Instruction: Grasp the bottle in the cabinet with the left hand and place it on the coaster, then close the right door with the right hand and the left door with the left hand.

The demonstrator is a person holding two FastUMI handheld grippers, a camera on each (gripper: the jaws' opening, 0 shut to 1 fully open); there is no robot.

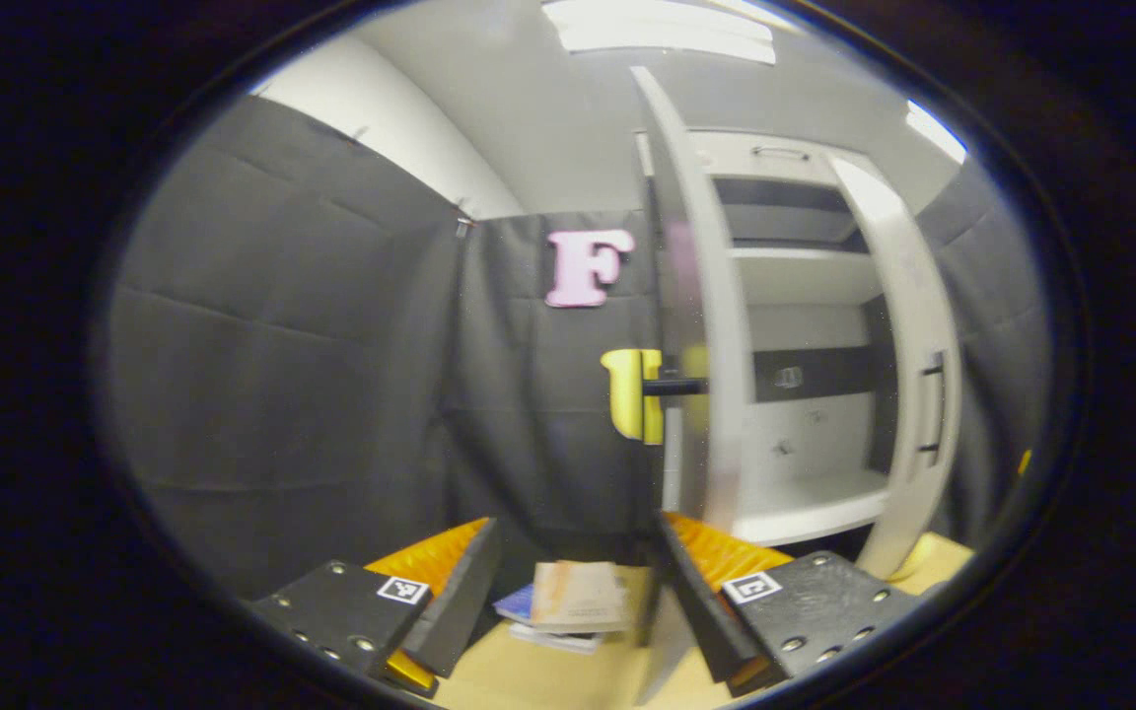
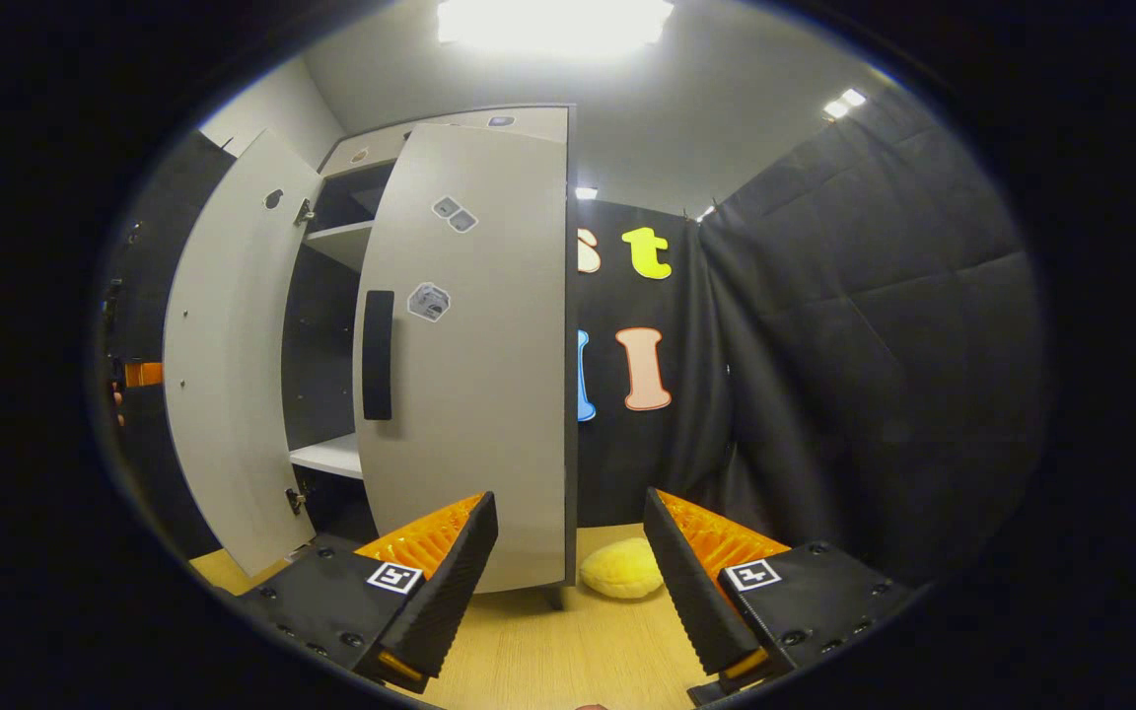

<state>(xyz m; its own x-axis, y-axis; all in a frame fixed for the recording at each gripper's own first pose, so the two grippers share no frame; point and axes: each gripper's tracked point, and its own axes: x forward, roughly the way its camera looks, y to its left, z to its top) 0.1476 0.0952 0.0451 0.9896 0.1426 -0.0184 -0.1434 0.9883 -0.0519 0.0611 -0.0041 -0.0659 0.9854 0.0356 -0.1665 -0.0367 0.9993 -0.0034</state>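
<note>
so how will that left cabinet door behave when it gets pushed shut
The left door is a flat, rigid-looking panel, so it should swing rather than flex. It hangs on hinges, so a light push likely suffices. It stands wide open, and may slam if shoved hard.

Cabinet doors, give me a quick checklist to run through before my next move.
1. Right door shut: not ok, it stands ajar in the left gripper view.
2. Left door shut: not ok, swung wide open.
3. Right claw free to push: ok, open and empty, facing the right door.
4. Left claw free: ok, open and empty.
5. Lower shelf free of things in the doors' way: ok, bare.
6. Bottle set on coaster: cannot tell.
</note>
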